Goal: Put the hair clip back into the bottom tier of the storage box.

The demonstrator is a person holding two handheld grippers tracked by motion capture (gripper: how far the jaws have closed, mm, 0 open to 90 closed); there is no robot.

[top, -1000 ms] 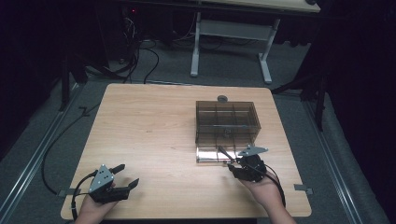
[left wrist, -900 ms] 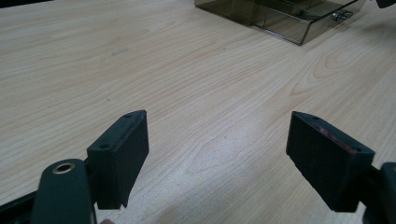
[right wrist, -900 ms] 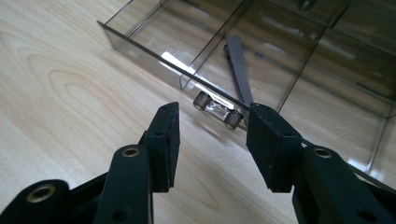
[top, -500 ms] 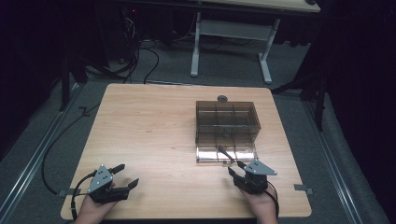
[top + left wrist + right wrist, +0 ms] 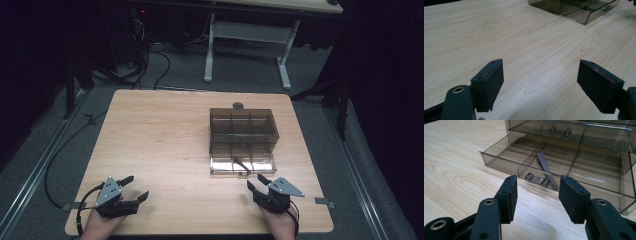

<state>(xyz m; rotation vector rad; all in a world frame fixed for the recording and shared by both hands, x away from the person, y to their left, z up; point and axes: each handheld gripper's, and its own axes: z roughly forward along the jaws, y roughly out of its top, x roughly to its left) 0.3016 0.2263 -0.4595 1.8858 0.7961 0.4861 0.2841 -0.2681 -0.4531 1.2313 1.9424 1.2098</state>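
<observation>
Right gripper (image 5: 537, 195) was open, empty, just before handle (image 5: 537, 180) of pulled-out bottom drawer (image 5: 499, 165). Left gripper (image 5: 540, 85) open, empty, resting well apart. Dark strip (image 5: 546, 168) lay inside drawer. Likely step: push drawer shut; press squarely on handle, avoid skewing.

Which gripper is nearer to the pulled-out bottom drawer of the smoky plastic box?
The right gripper is nearer: it sits just in front of the open drawer, jaws apart and facing its handle. The left gripper rests far off at the table's near left corner.
</observation>
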